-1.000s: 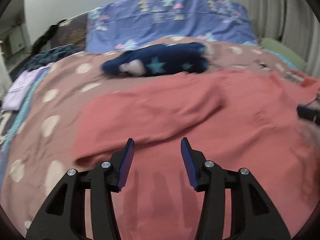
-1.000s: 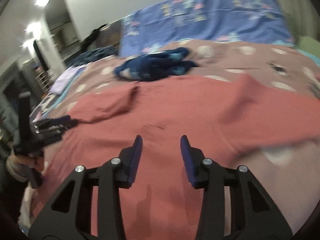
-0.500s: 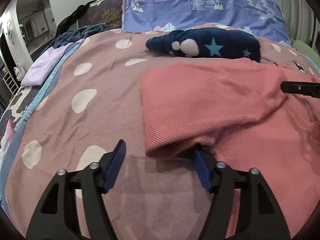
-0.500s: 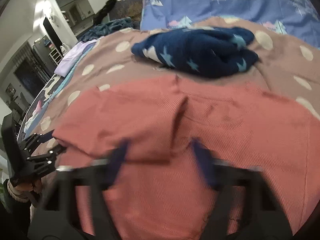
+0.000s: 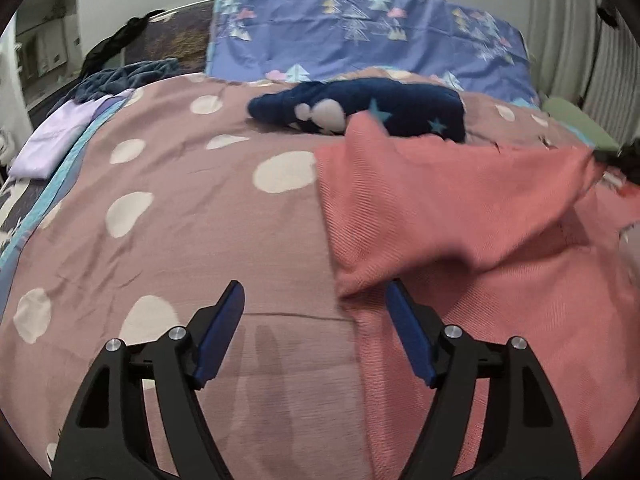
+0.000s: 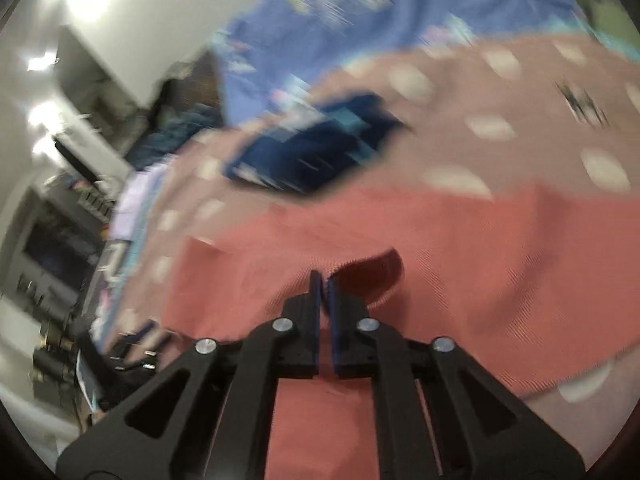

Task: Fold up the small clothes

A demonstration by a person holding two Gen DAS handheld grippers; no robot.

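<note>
A salmon-pink ribbed garment (image 5: 460, 216) lies on the spotted bedspread (image 5: 168, 216), one flap folded over and lifted toward the right. My left gripper (image 5: 316, 300) is open and empty, low over the bed at the garment's near left corner, its right finger beside the folded edge. My right gripper (image 6: 323, 280) is shut on a cuff-like edge of the pink garment (image 6: 460, 248) and holds it raised; that view is blurred by motion. The right gripper shows as a dark shape at the far right of the left wrist view (image 5: 624, 156).
A dark blue garment with stars (image 5: 360, 108) lies beyond the pink one, also in the right wrist view (image 6: 316, 152). A blue patterned pillow (image 5: 368, 40) is at the headboard. A lilac folded cloth (image 5: 56, 136) sits at the bed's left edge. A radiator (image 5: 580, 40) stands at the right.
My right gripper closed on the pink garment's edge and is swinging it fast. My left gripper stayed open and shifted left, off the garment's corner.
</note>
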